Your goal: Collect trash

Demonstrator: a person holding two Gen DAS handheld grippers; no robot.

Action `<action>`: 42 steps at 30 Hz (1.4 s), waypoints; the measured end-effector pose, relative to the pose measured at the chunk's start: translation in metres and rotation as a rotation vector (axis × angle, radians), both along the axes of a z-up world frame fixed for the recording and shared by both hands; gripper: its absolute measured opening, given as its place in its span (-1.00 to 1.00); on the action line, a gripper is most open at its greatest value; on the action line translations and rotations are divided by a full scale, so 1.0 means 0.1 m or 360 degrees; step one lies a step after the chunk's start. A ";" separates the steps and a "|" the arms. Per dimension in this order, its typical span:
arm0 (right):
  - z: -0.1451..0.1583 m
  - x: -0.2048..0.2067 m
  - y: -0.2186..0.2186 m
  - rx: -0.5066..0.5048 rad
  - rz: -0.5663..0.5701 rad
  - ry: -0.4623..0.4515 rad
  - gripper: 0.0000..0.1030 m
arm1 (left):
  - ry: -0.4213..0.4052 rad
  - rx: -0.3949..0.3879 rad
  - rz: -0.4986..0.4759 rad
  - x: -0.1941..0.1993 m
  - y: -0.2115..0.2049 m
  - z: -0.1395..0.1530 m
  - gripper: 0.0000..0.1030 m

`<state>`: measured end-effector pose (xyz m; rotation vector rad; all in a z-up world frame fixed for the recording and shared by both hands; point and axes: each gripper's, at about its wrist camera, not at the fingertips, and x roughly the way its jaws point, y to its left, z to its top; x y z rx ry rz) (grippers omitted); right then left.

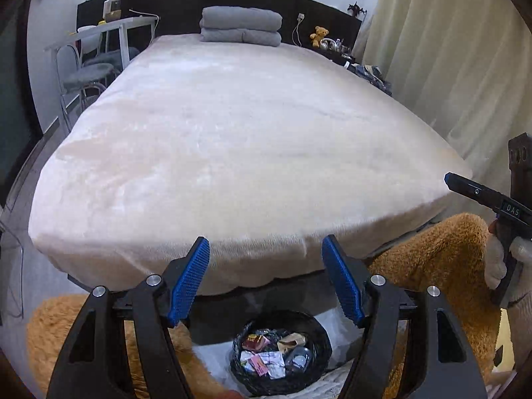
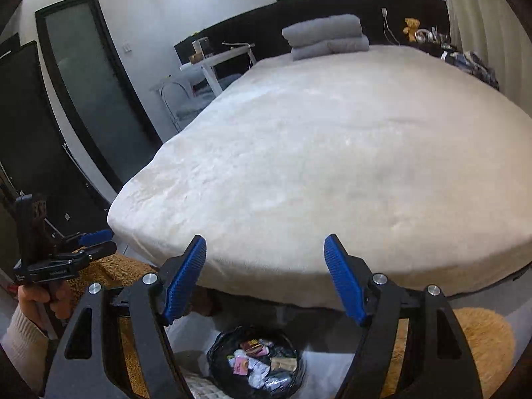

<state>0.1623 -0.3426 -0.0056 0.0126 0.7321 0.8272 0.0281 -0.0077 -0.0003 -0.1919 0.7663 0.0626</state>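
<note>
- The left hand-held gripper [image 1: 266,279] had its blue pads standing apart with nothing between them.
- The right hand-held gripper [image 2: 265,277] was likewise spread, and nothing was caught in it.
- Both pointed over the foot of the bed [image 1: 232,139], whose pale plush cover showed no wrapper or scrap anywhere on its top.
- The trash [image 1: 266,359], a jumble of crumpled wrappers and paper, lay inside the black-lined bin [image 1: 319,335] on the floor below the bed's near edge, seen under each gripper.
- A brown fluffy rug [image 1: 442,252] lay on either side of the bin; no litter showed on its visible parts.
- Folded grey blankets [image 1: 241,26] sat at the head of the bed, and a white desk [image 1: 109,30] stood beside it, too far off to tell whether any rubbish remained there.
- Judging by this, the collecting looked largely done: the litter was binned and neither gripper carried anything.
- What might have been left was a check of the desk and the far bedside clutter.
</note>
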 end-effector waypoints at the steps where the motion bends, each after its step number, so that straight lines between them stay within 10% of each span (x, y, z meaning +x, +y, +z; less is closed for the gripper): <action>1: 0.05 0.02 -0.02 -0.0004 -0.0013 -0.0052 0.49 | -0.0022 0.0013 0.0004 0.02 0.01 0.05 0.36; 13: 0.32 0.19 -0.14 -0.0005 -0.0105 -0.0251 0.69 | -0.0245 0.0137 -0.0072 0.14 -0.03 0.39 0.89; 15: 0.33 0.20 -0.15 -0.0003 -0.0102 -0.0265 0.94 | -0.0290 0.0166 -0.0077 0.14 -0.04 0.41 0.88; 42: 0.12 0.15 -0.04 -0.0042 -0.0130 -0.0448 0.92 | -0.0351 0.0222 -0.0116 0.17 -0.19 0.22 0.88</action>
